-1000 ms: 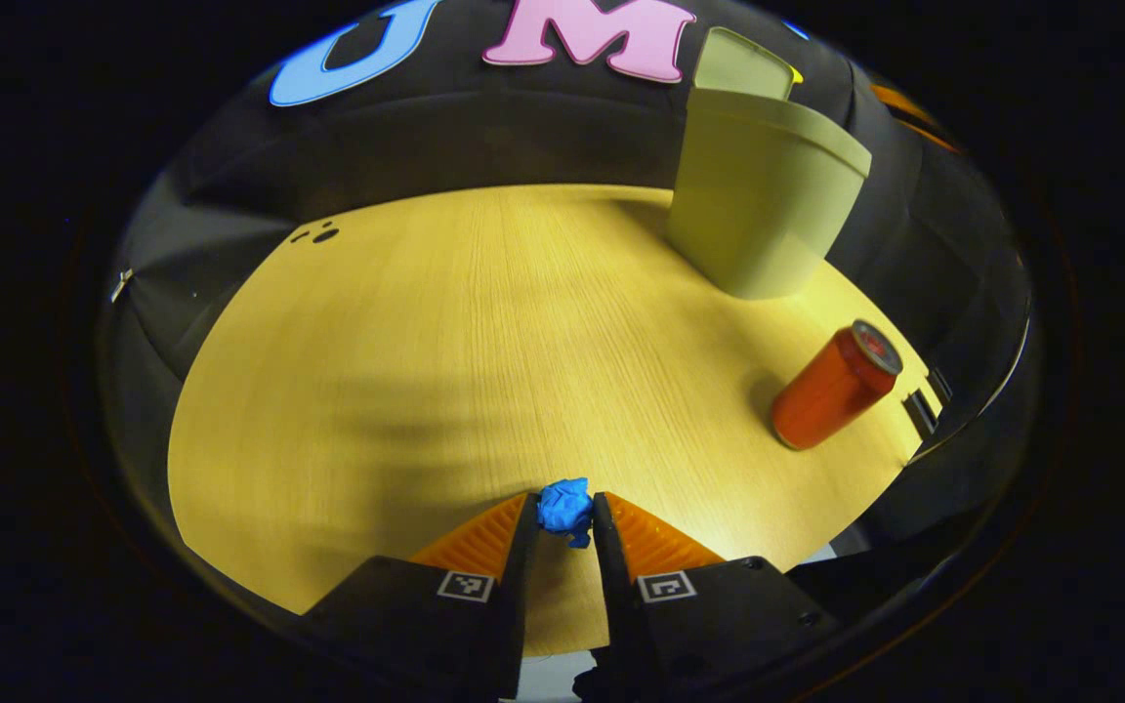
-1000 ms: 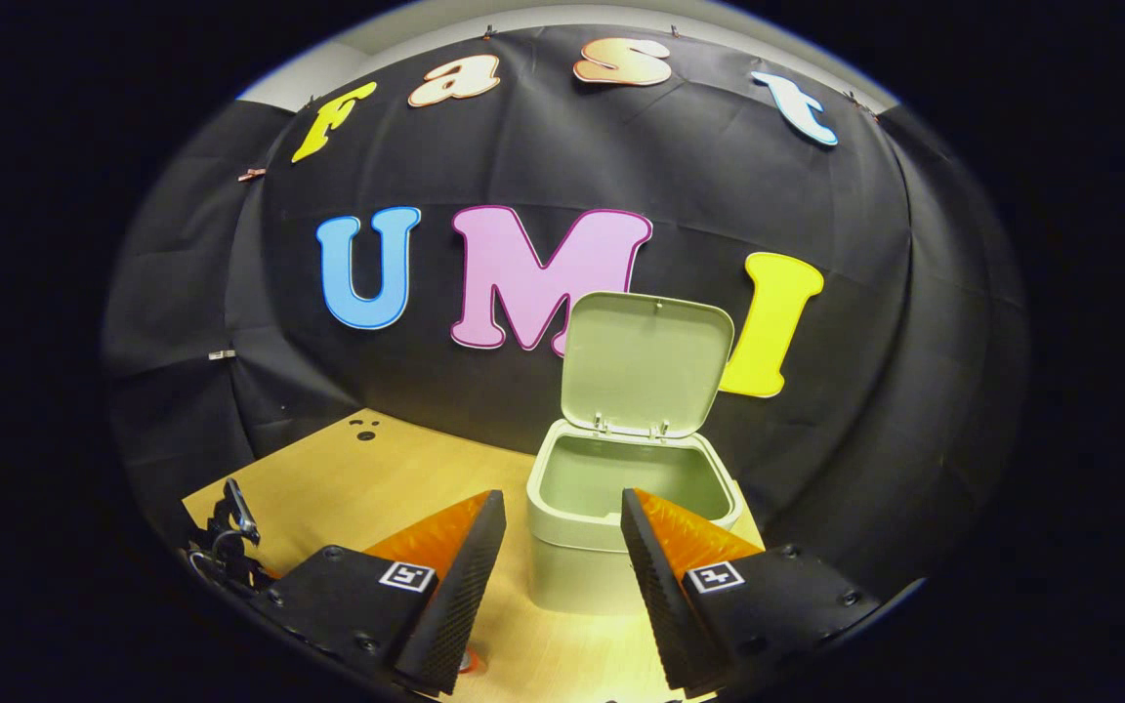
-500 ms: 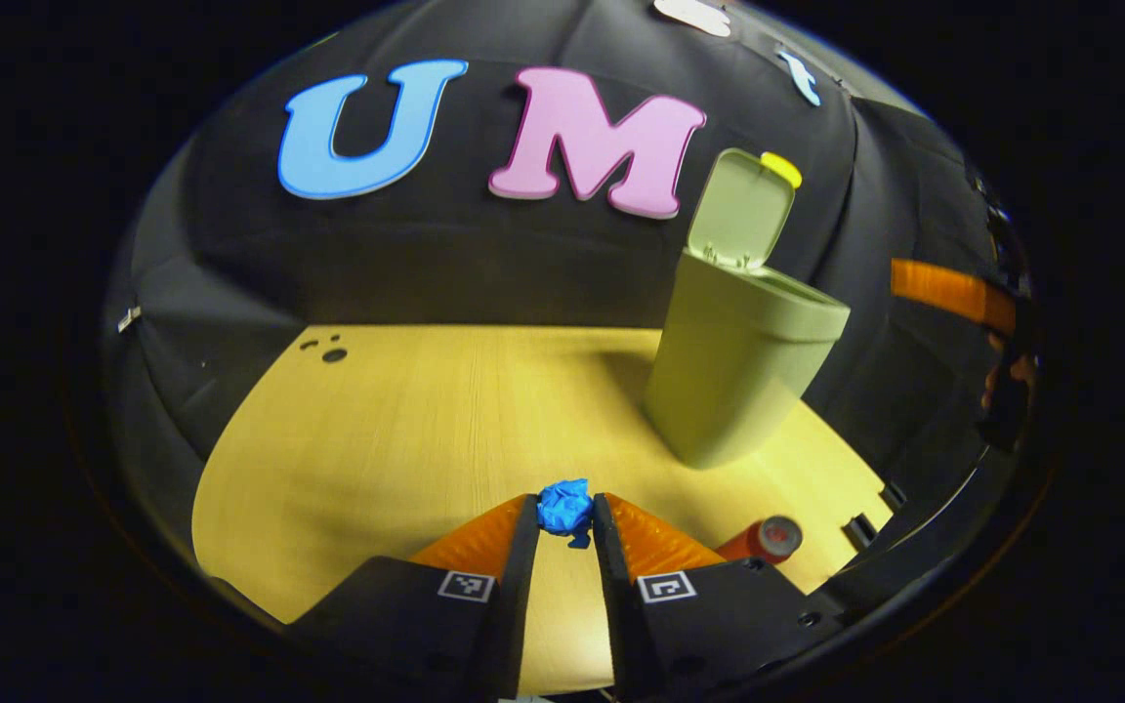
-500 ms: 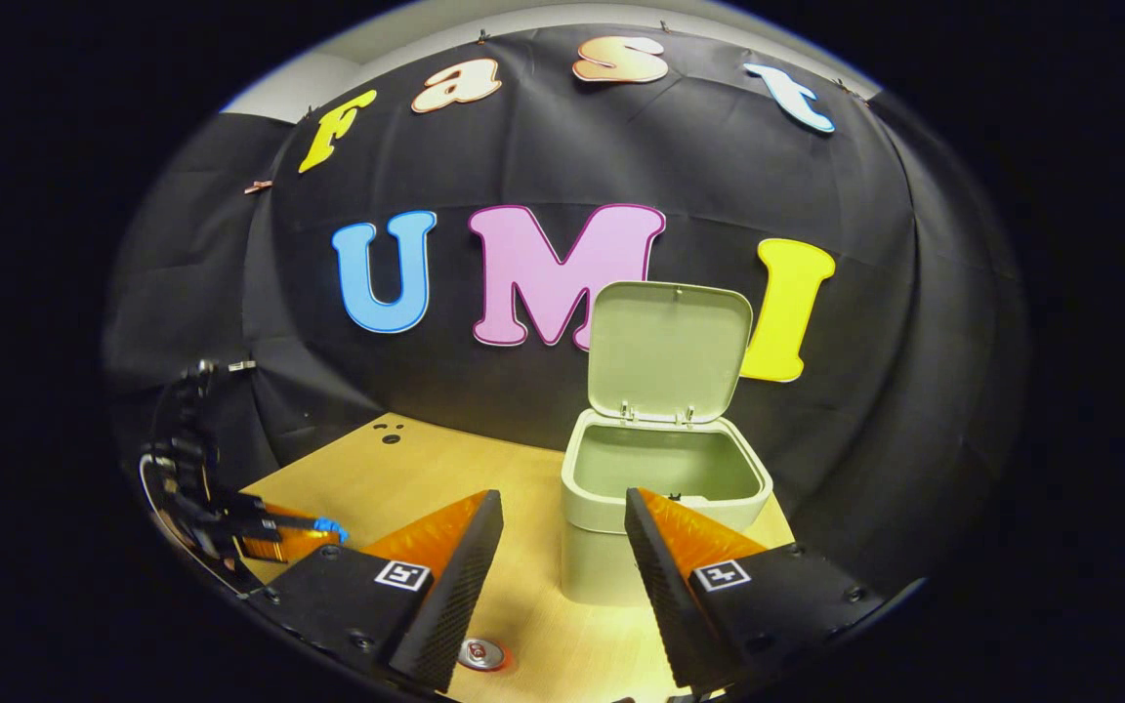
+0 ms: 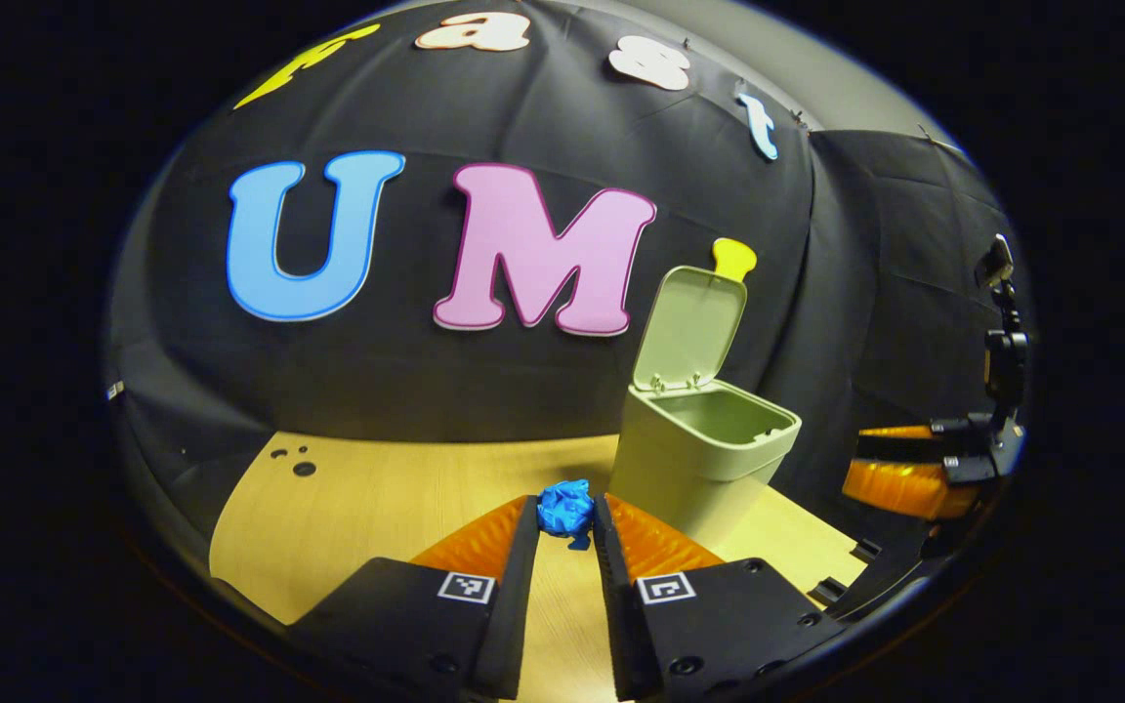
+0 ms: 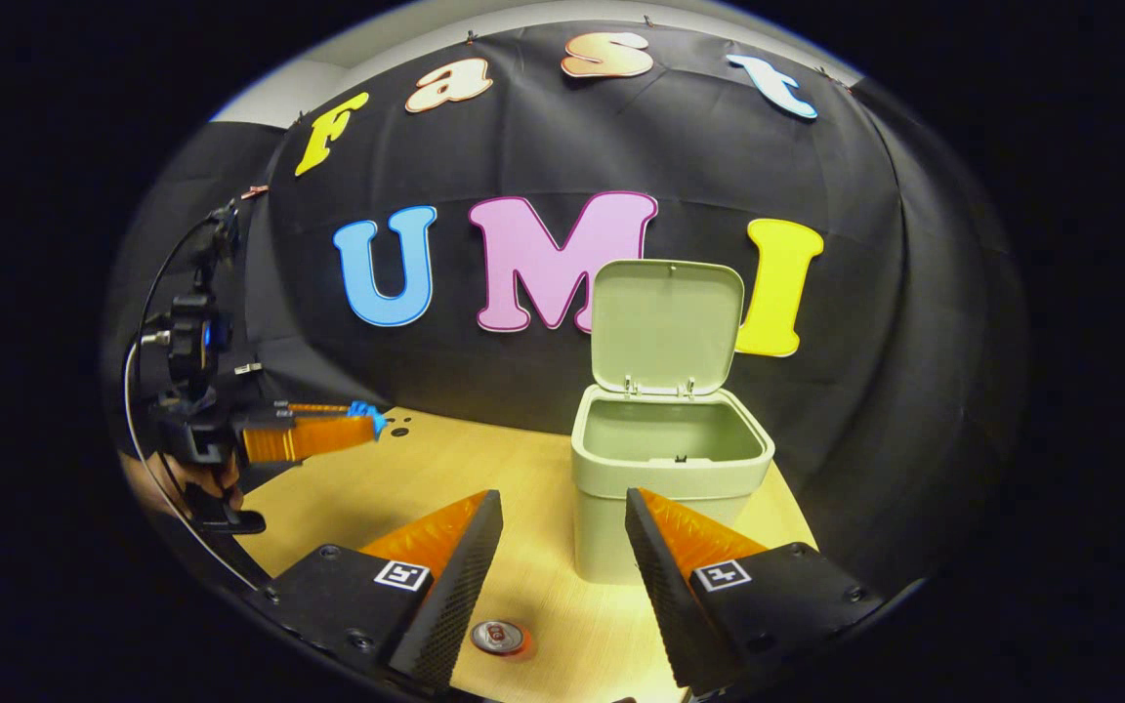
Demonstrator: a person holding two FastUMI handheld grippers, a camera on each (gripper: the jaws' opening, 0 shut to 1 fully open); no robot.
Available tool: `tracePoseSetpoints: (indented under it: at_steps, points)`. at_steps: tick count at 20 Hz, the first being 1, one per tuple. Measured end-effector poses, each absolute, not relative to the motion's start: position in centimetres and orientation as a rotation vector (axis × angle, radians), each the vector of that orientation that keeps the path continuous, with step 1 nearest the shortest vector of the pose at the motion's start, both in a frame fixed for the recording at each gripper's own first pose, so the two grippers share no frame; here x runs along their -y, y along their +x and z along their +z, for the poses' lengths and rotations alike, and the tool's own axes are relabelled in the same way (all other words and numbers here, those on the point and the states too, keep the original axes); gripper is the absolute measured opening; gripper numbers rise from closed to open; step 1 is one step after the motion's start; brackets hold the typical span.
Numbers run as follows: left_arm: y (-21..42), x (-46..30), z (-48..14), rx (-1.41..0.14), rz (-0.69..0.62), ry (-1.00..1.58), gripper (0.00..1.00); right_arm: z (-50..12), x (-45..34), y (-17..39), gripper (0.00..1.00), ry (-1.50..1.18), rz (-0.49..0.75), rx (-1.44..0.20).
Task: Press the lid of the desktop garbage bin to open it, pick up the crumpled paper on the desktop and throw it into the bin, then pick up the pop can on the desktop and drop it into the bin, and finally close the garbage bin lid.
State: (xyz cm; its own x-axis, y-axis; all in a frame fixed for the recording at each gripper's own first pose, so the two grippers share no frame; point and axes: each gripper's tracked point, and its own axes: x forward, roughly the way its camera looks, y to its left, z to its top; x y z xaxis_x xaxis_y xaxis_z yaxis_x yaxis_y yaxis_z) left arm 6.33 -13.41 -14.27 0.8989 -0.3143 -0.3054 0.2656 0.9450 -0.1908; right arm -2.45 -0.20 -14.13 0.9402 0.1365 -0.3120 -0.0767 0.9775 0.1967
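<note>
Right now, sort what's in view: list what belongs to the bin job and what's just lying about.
Job:
- garbage bin, lid up
- crumpled paper, pinched in the left gripper
- pop can, upright on the desktop
- right gripper, open, holding nothing

Lying about:
- wooden desktop
- dark spots on its far corner

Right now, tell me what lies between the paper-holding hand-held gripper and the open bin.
Nothing: in the right gripper view, bare tabletop separates the left hand-held gripper, gripping blue paper, from the bin.
</note>
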Motion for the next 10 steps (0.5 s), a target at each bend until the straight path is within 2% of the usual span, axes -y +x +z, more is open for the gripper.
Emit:
tracePoseSetpoints:
  at_steps: [10]
  points:
    - [11.5, 20.7, -9.4, -0.206, -0.501, -0.112, 0.39, -18.0, -2.7, -5.9, 0.86, 0.193, 0.148, -0.437]
